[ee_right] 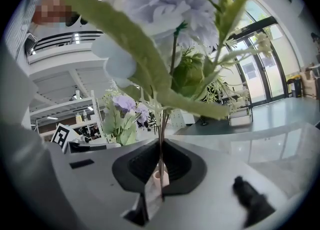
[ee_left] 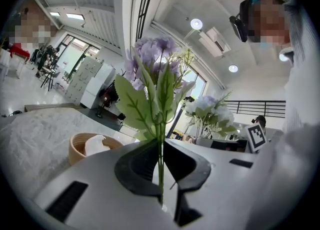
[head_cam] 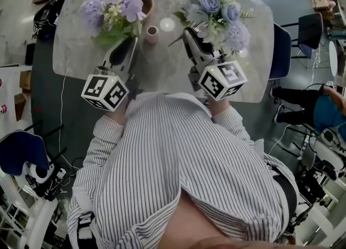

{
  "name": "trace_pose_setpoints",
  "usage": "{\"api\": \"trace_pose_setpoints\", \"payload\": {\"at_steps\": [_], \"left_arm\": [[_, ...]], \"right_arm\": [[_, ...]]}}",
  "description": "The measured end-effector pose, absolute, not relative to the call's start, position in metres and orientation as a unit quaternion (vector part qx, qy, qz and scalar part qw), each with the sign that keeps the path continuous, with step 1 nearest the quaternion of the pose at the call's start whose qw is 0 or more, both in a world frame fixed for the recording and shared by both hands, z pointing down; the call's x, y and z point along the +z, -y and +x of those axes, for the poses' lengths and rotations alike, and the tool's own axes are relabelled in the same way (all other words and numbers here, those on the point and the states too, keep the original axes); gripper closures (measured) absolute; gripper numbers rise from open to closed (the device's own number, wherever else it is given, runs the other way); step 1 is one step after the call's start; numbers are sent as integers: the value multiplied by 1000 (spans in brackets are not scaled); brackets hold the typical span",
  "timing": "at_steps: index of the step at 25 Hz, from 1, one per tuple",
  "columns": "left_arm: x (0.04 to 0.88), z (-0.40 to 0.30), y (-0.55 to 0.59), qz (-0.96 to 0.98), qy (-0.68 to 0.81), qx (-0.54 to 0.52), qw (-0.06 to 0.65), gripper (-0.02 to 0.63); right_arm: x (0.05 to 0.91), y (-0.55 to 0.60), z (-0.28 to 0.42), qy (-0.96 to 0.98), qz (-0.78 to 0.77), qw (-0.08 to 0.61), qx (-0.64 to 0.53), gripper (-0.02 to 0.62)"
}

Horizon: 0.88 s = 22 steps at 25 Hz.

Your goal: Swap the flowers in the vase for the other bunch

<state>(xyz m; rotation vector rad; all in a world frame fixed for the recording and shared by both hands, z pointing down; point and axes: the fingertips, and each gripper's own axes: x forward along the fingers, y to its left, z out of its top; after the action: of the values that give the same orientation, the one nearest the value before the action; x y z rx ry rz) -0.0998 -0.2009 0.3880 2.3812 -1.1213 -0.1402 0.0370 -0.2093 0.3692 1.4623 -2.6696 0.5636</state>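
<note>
**Both bunches lifted, vase standing empty**

My left hand-held gripper [ee_left: 160, 148] is pinched almost closed on the thin green stems of the purple bunch [head_cam: 114, 8]. My right hand-held gripper [ee_right: 161, 149] is clamped just as narrowly on the stems of the blue-and-white bunch [head_cam: 216, 14]. Both bunches stand upright above the marbled tabletop [head_cam: 162, 74]. The small pink vase [head_cam: 152, 33] sits on the tabletop between them, near a wooden bowl [head_cam: 147, 2], and I see nothing in its mouth.

I take this as the middle of the swap, with the vase emptied and waiting. I cannot tell which bunch is the incoming one. Next I need to bring that bunch over the narrow mouth, line up the stem ends, lower them straight, and let go only once they are seated. The little vase looks easy to tip.
</note>
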Motion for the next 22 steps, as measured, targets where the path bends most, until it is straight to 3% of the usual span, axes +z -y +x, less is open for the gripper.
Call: {"api": "trace_pose_setpoints", "payload": {"at_steps": [22], "left_arm": [[368,-76,281,902,380,-61,195,568]], "right_arm": [[384,208,44,847,483,29,222,565]]}}
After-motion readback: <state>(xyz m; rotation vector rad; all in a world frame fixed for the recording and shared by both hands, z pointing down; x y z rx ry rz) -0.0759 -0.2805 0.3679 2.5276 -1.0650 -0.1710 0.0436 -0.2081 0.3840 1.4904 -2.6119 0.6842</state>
